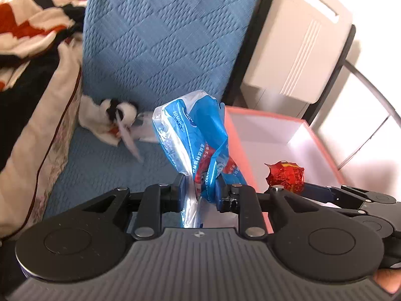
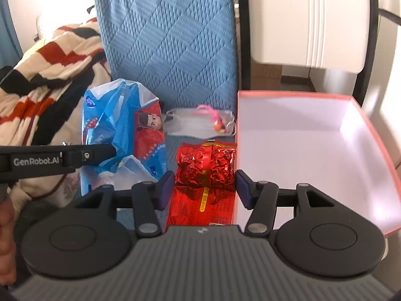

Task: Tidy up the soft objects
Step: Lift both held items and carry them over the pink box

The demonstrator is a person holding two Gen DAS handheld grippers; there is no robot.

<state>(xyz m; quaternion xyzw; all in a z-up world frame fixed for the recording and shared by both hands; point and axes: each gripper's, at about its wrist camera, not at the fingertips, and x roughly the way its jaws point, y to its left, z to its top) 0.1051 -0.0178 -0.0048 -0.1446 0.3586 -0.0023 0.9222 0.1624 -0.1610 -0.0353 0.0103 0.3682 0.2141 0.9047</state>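
Left gripper: narrow, pinched on blue bag, bunched plastic rising beyond fingertips. Right gripper: about half open, pads on either side of crumpled red packet, apparently gripping it. Pink box just right of right finger, open, white inside.

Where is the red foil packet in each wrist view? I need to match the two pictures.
Left wrist view: red foil packet at lower right, held up in front of the box by the right gripper.
Right wrist view: red foil packet at centre, between the right gripper's fingers.
Shared landmark: the pink-rimmed white box, right of the packet in both.
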